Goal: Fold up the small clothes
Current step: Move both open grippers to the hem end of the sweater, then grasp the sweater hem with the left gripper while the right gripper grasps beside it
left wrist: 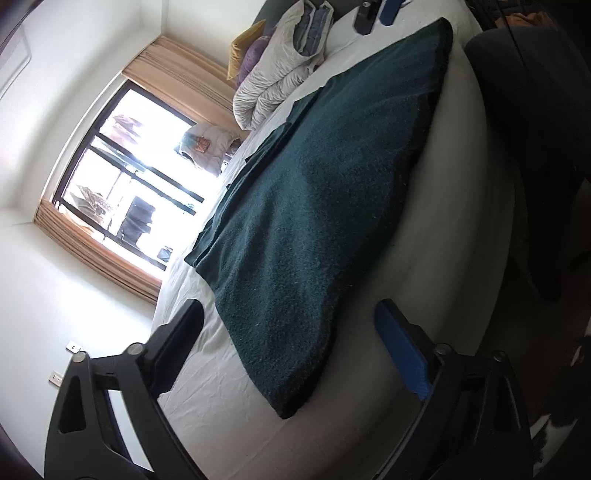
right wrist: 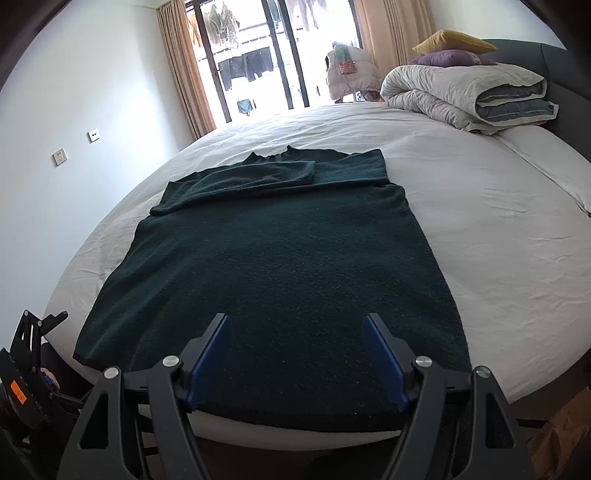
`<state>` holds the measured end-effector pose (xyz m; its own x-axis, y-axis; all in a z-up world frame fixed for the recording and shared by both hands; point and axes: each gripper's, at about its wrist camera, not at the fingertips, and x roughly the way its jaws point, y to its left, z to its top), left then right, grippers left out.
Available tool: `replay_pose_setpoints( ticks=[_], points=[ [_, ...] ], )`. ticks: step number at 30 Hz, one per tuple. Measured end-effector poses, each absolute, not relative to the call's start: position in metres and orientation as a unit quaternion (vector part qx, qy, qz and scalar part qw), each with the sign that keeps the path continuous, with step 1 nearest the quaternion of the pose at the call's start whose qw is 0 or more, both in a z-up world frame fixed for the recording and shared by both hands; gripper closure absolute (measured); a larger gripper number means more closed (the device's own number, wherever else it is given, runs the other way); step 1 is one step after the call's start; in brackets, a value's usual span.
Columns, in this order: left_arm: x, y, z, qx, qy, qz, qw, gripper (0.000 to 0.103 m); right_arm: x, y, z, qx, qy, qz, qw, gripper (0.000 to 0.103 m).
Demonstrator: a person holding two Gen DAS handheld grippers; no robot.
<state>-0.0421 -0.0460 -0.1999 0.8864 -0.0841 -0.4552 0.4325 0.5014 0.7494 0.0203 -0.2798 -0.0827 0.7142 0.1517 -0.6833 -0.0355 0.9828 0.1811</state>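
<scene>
A dark green knitted sweater (right wrist: 273, 258) lies flat on the white bed sheet (right wrist: 480, 229), hem toward me, both sleeves folded across the chest near the collar. My right gripper (right wrist: 295, 325) is open and empty, just above the hem at the bed's near edge. My left gripper (left wrist: 290, 314) is open and empty, tilted sideways, hovering over the sweater's (left wrist: 314, 206) lower left corner. The left gripper also shows at the lower left of the right wrist view (right wrist: 40, 332). The right gripper also shows at the top of the left wrist view (left wrist: 376, 14).
A rolled grey-white duvet (right wrist: 461, 96) with purple and yellow pillows (right wrist: 450, 48) sits at the bed's far right by the dark headboard (right wrist: 554, 70). Balcony doors and curtains (right wrist: 184, 70) are beyond the bed. A white wall (right wrist: 74, 110) with sockets is on the left.
</scene>
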Motion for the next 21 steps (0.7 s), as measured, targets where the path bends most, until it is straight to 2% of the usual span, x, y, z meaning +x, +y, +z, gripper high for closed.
replay_pose_setpoints(
  ticks=[2, 3, 4, 6, 10, 14, 21],
  points=[
    [-0.036, -0.042, -0.197, 0.458, 0.200, -0.150, 0.853, 0.054, 0.015, -0.278, -0.079, 0.064, 0.372, 0.048, 0.925, 0.028],
    [-0.034, -0.040, -0.196, 0.449, 0.209, -0.145, 0.857, 0.062, 0.013, -0.278, -0.078, 0.057, 0.372, 0.047, 0.925, 0.028],
    [-0.029, -0.038, -0.195, 0.443, 0.218, -0.138, 0.859, 0.070, 0.010, -0.277, -0.076, 0.051, 0.371, 0.046, 0.926, 0.028],
    [-0.023, -0.036, -0.196, 0.438, 0.226, -0.133, 0.860, 0.071, 0.004, -0.276, -0.075, 0.030, 0.373, 0.044, 0.926, 0.028],
    [-0.015, -0.037, -0.193, 0.416, 0.238, -0.142, 0.866, 0.097, -0.011, -0.270, -0.078, -0.050, 0.385, 0.034, 0.921, 0.031],
    [-0.006, -0.033, -0.177, 0.354, 0.255, -0.145, 0.888, 0.099, -0.031, -0.265, -0.092, -0.155, 0.396, 0.020, 0.905, 0.034],
    [0.012, -0.025, -0.133, 0.263, 0.252, -0.144, 0.920, 0.100, -0.045, -0.260, -0.117, -0.263, 0.392, 0.014, 0.881, 0.042]
  ],
)
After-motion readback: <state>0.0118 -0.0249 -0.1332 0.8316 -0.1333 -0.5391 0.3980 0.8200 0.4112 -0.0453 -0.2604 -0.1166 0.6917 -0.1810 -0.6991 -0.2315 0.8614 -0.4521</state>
